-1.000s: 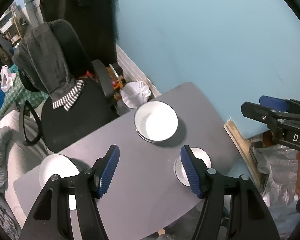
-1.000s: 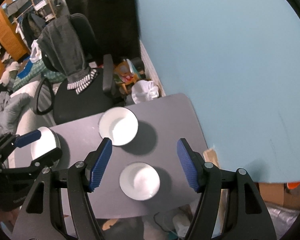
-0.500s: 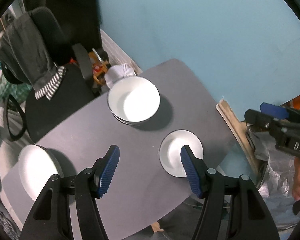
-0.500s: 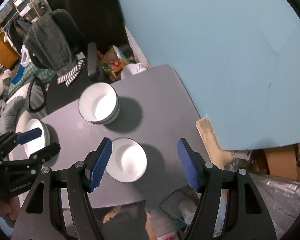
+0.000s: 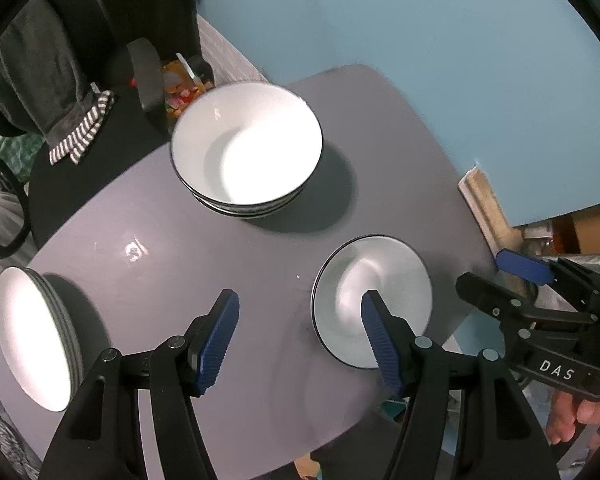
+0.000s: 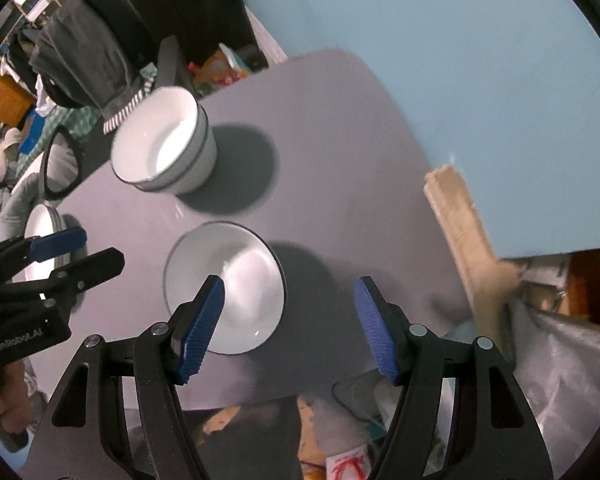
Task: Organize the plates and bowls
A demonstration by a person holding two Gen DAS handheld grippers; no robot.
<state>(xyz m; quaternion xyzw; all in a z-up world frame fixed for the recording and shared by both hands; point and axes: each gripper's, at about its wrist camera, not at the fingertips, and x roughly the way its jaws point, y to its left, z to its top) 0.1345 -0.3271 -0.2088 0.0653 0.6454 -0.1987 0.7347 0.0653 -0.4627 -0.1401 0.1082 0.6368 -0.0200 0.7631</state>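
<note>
A stack of white bowls (image 5: 246, 152) with dark rims stands at the far middle of the grey table (image 5: 180, 264); it also shows in the right wrist view (image 6: 164, 148). A single small white plate (image 5: 374, 308) lies near the table's right front edge, seen too in the right wrist view (image 6: 236, 280). A stack of white plates (image 5: 32, 336) sits at the left edge. My left gripper (image 5: 296, 336) is open and empty above the table, its right finger over the small plate. My right gripper (image 6: 288, 328) is open and empty above the plate's right side.
A black office chair (image 5: 80, 64) draped with dark clothing stands behind the table. A blue wall (image 5: 420, 40) runs along the table's far right. Cardboard and plastic bags (image 6: 560, 340) lie on the floor to the right. The table's front edge (image 6: 260, 396) is close.
Both grippers have dropped lower and closer to the table, so the dishes look larger. The view has shifted right toward the small plate. Both stay open and empty.
</note>
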